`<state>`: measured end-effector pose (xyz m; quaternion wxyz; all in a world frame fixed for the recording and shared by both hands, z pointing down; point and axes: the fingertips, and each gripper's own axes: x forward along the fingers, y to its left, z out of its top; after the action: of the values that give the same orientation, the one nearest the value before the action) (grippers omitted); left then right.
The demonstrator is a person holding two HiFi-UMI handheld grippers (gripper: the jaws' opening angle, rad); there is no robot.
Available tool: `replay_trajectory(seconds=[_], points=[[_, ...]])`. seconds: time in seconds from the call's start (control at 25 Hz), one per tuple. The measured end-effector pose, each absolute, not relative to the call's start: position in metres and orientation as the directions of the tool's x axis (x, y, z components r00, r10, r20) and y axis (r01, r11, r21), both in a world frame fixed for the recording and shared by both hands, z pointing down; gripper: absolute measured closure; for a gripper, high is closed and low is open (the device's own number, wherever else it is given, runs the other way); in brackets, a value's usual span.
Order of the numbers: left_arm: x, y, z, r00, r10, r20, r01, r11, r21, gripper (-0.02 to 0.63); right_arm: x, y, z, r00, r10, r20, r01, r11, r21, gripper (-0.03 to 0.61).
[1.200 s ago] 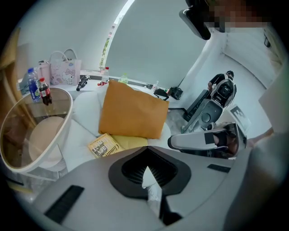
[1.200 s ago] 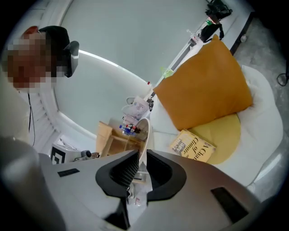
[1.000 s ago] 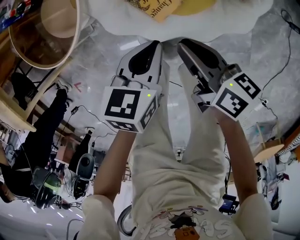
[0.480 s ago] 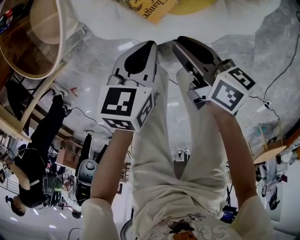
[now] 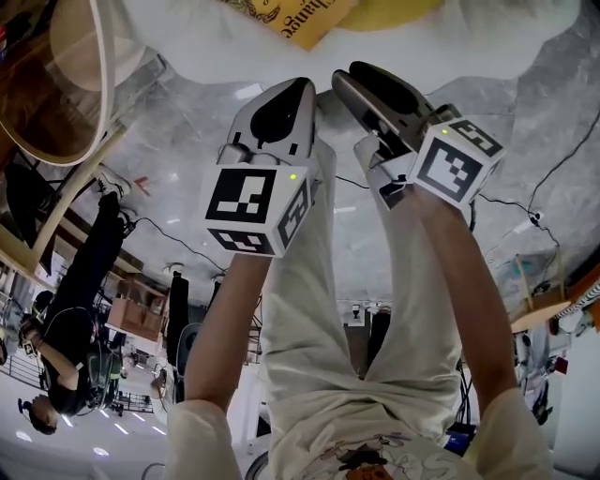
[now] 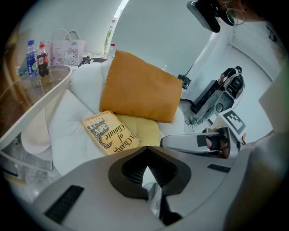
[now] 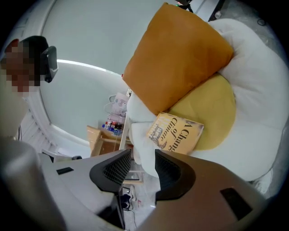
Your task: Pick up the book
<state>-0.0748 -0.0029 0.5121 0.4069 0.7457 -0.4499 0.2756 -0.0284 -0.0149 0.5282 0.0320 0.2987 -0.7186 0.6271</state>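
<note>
Two tools in my hands. My L gripper (image 6: 146, 170) is closed tight w/ nothing in it. My R gripper (image 7: 143, 164) is opening, jaws apart, nothing btwn them. The book (image 5: 302, 21) lies flat at 12 o'clock from both, partly on the yellow cushion (image 7: 210, 110). Neither tool touches it.

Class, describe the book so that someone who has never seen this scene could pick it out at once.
Find the big white padded seat, with an orange pillow propped against its back. In front of the pillow lies a pale yellow pad; the book lies flat at its edge. It alone is thin, rectangular and printed with dark lettering.
</note>
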Motion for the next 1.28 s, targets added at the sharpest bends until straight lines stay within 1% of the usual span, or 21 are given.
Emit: replay_trajectory(seconds=[0.16,0.32,0.48,0.8,1.04,1.28], points=[[-0.075,-0.004,0.521,0.434,-0.453,0.779,-0.9,-0.262,0.35,0.607,-0.025,-0.017,0.548,-0.808,-0.423,0.41,-0.438,-0.035,-0.898,0.39],[-0.073,0.0,0.539,0.423,-0.444,0.79,-0.903,-0.28,0.326,0.607,-0.031,-0.022,0.565,-0.81,-0.464,0.358,-0.381,-0.048,-0.923,0.382],[-0.076,0.001,0.561,0.407,-0.423,0.809,-0.909,-0.271,0.316,0.607,-0.036,-0.027,0.586,-0.802,-0.491,0.342,-0.354,-0.071,-0.932,0.376],[-0.057,0.004,0.593,0.425,-0.389,0.817,-0.898,-0.298,0.325,0.607,-0.026,-0.024,0.631,-0.77,-0.505,0.39,-0.362,-0.157,-0.919,0.354],[-0.055,0.014,0.615,0.411,-0.375,0.831,-0.903,-0.293,0.314,0.607,-0.028,-0.018,0.655,-0.768,-0.529,0.361,-0.317,-0.176,-0.932,0.354],[-0.056,0.016,0.63,0.405,-0.355,0.842,-0.905,-0.286,0.315,0.607,-0.031,-0.018,0.677,-0.752,-0.54,0.378,-0.32,-0.203,-0.925,0.353]])
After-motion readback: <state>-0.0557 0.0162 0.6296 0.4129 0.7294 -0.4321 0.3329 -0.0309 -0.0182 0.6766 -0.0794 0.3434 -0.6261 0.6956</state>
